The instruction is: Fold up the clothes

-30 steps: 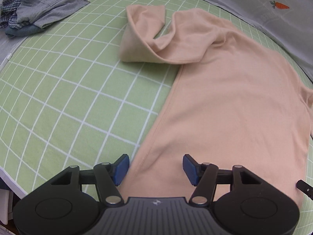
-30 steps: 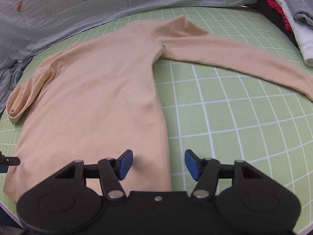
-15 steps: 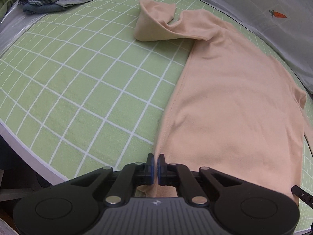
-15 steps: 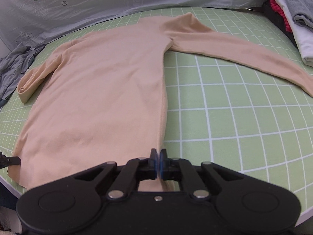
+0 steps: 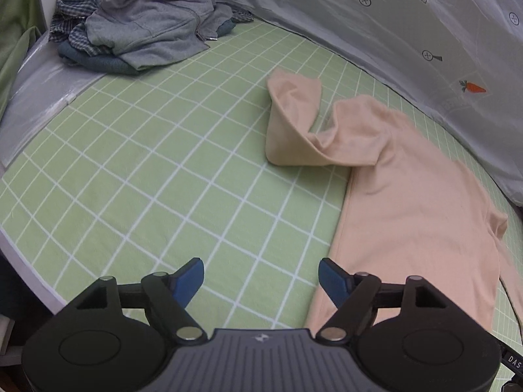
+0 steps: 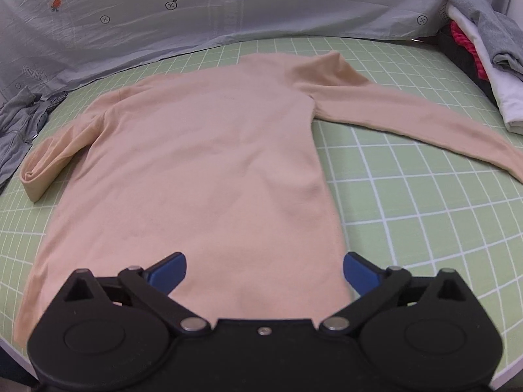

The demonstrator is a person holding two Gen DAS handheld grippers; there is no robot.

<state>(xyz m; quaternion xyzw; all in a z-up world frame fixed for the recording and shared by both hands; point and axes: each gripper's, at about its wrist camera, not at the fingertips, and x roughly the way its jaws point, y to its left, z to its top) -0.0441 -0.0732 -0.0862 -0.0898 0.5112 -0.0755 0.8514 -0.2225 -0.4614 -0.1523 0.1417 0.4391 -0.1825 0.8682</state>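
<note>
One peach sweater (image 6: 202, 170) lay spread flat on the green checked sheet (image 5: 137, 176) of the bed, collar toward the far side, hem toward both cameras. Two sleeves: one stretched straight out over the sheet (image 6: 412, 124), the other doubled back on itself into a loose fold (image 5: 294, 130) at the opposite shoulder.

Left gripper (image 5: 261, 281) hung spread wide over bare sheet just beside the sweater's side seam, gripping nothing; two blue pads (image 5: 188, 281) well apart, the right-hand one near the cloth edge, contact not discernible. Right gripper (image 6: 263, 271) likewise splayed wide with nothing between its two blue pads (image 6: 166, 271), poised over the hem, one pad above the cloth and the other at the sweater's outer edge.

Two heaps of other clothes at the margins: one of grey hooded top with checked shirt (image 5: 143, 23) at the far corner in the left wrist view, one stack of white, grey, red and dark pieces (image 6: 480, 52) at the edge in the right wrist view. One pale grey quilt (image 6: 228, 9) printed with carrots and arrows ran along the far side of the bed, just past the collar.
</note>
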